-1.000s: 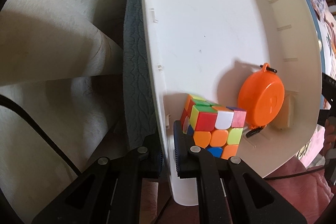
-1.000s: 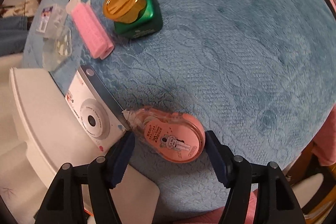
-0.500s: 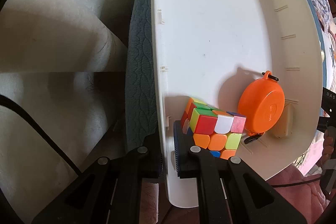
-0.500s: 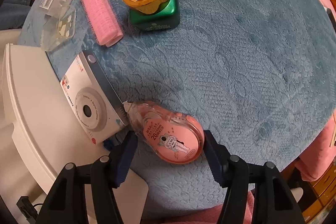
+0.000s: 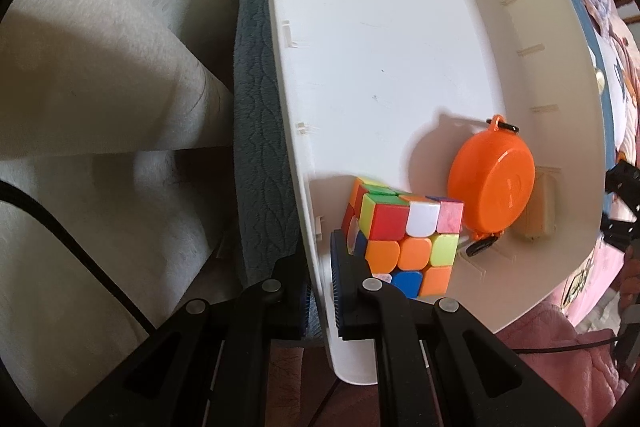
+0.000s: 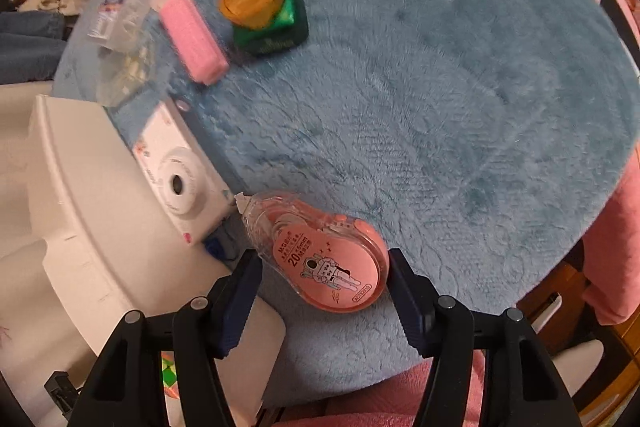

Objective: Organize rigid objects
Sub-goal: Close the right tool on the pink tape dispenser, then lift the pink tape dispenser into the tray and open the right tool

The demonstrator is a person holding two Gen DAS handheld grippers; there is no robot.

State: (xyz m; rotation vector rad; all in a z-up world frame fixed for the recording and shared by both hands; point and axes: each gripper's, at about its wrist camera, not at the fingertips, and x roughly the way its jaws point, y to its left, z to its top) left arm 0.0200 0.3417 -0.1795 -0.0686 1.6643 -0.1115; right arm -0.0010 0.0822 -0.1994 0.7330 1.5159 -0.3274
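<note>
Inside white bin (image 5: pixel 400 67): one cube (image 5: pixel 404 235), one orange case (image 5: pixel 492 187)

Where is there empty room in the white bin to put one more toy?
The white bin is bare across its upper floor, from the far wall down to the cube. The near end is crowded: the cube, the orange case and a beige block sit together. On the blue mat, the right side is bare.
</note>
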